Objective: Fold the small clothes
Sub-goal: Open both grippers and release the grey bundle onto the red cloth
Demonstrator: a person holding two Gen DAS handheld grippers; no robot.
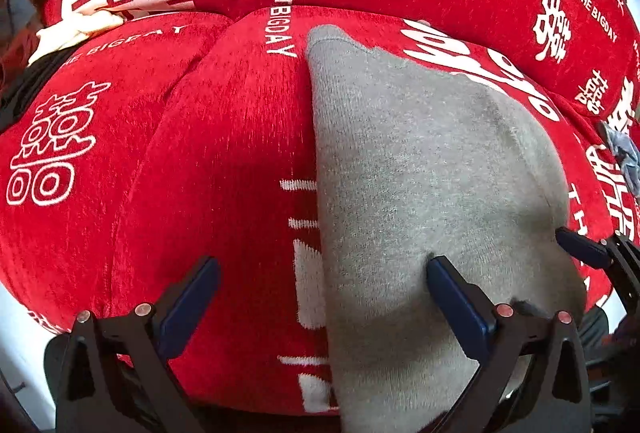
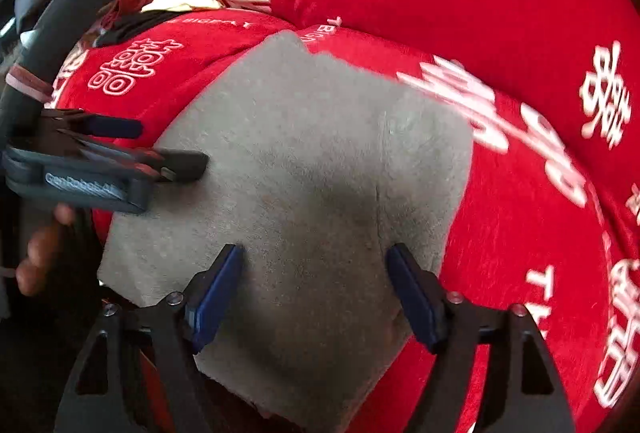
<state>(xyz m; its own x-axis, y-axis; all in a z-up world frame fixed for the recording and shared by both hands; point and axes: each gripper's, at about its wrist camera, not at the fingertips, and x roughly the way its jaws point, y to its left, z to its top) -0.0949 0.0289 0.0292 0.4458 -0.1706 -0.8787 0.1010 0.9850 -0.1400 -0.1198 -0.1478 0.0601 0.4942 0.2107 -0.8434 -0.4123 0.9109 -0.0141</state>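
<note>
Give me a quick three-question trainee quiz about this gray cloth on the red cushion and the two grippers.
1. True or false: the gray cloth lies on a blue cushion.
2. Which gripper has both fingers over the cloth? A) left gripper B) right gripper
3. Fill in: both grippers' jaws stand ____.

Key
1. False: the red cushion carries white print.
2. B: the left straddles the cloth's edge, one finger over the cushion.
3. Open, nothing pinched.
</note>
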